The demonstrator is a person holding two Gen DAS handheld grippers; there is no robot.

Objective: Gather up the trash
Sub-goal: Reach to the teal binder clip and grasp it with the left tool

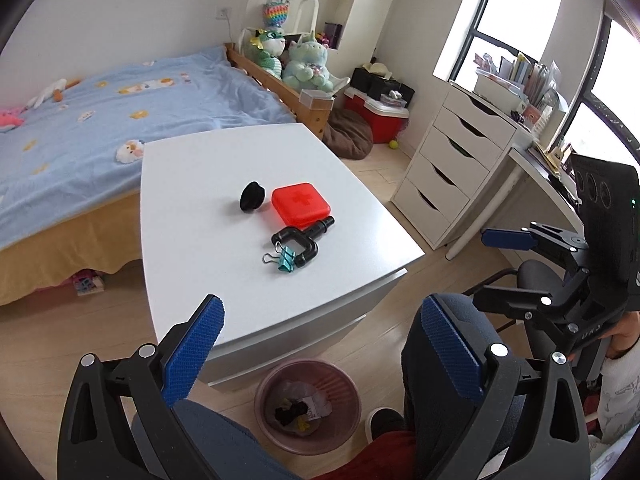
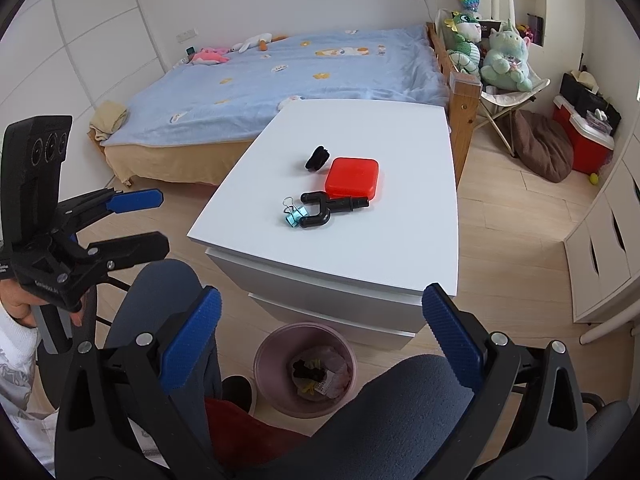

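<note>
Hovering above the person's knees, the left hand-held gripper (image 1: 322,350) has its blue-padded jaws spread wide with nothing between them. Below it on the pale wood floor, just in front of the bench, stands the round pink plastic waste bin (image 1: 308,404), already containing dark scraps, crumpled paper and a yellow bit.

On the flat white bench (image 1: 224,276), going left to right, lies a small black crumpled lump (image 1: 252,196), then a red square plastic case with a cross on its lid (image 1: 301,204) just beside it. Nearer the front edge, a teal metal binder clip (image 1: 283,261) rests against the curved end of a black U-shaped plastic fitting with a stem (image 1: 302,242); in the left wrist view the stem's tip lies just beside the red case.

Further right, the right hand-held gripper (image 1: 496,268) is held off the bench's side, over a grey chair seat, jaws parted and empty. From its own camera, the right hand-held gripper (image 2: 322,336) frames the same bin (image 2: 264,354) between its blue pads, the person's grey-trousered legs on either side.
</note>
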